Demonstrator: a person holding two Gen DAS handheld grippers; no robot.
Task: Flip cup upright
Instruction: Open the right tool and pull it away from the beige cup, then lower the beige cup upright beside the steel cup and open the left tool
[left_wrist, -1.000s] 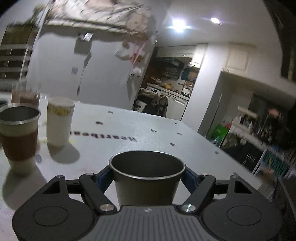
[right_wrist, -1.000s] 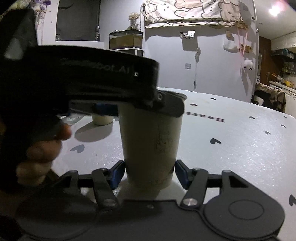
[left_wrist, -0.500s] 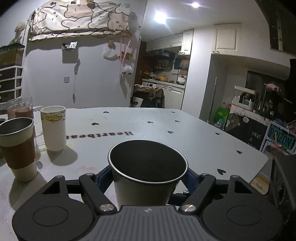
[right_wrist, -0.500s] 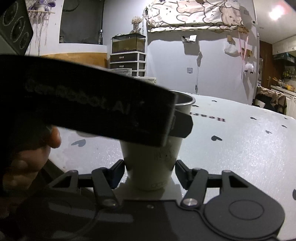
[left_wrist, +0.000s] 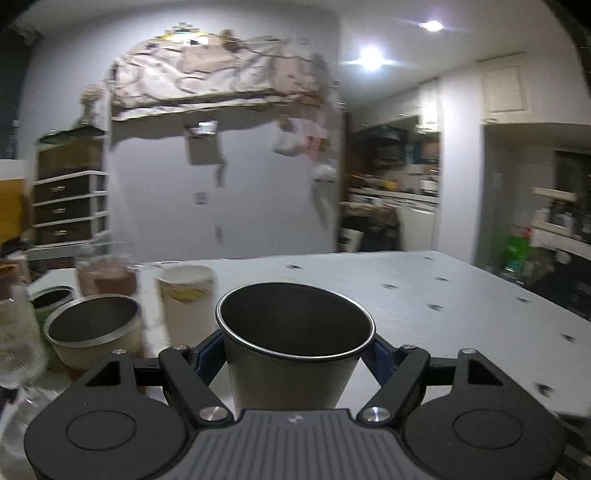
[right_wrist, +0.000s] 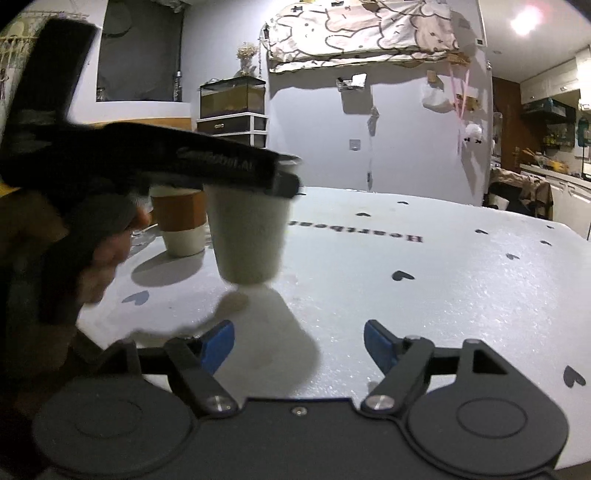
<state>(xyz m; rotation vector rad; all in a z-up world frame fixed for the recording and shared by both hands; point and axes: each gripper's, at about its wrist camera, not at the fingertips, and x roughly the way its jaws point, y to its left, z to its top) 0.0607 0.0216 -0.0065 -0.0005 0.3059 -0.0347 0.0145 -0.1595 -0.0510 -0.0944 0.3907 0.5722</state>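
Though the cup (left_wrist: 291, 343) looks like thin steel, stiff and light, I judge its smooth tapered wall to be slippery, so the hold belongs high up, just under the rolled rim, where the flare keeps it from sliding down through my fingers. That is where my left gripper (left_wrist: 295, 354) has it: the blue pads (left_wrist: 207, 352) are pinched on the wall at both sides, mouth up, and in the right view the cup (right_wrist: 249, 236) hangs clear above the table (right_wrist: 424, 295), with its shadow below it. My right gripper (right_wrist: 299, 343) is spread wide with nothing between its pads. Half a second ago those right pads flanked the cup's base as it sat low on the table; now the cup is lifted and off to the left, well apart from them. From the left view the scene has swung too: the sleeved cup (left_wrist: 96, 332) and the white cup (left_wrist: 184, 299), which stood well left of my cup, now sit just beside it, blurred by the motion.
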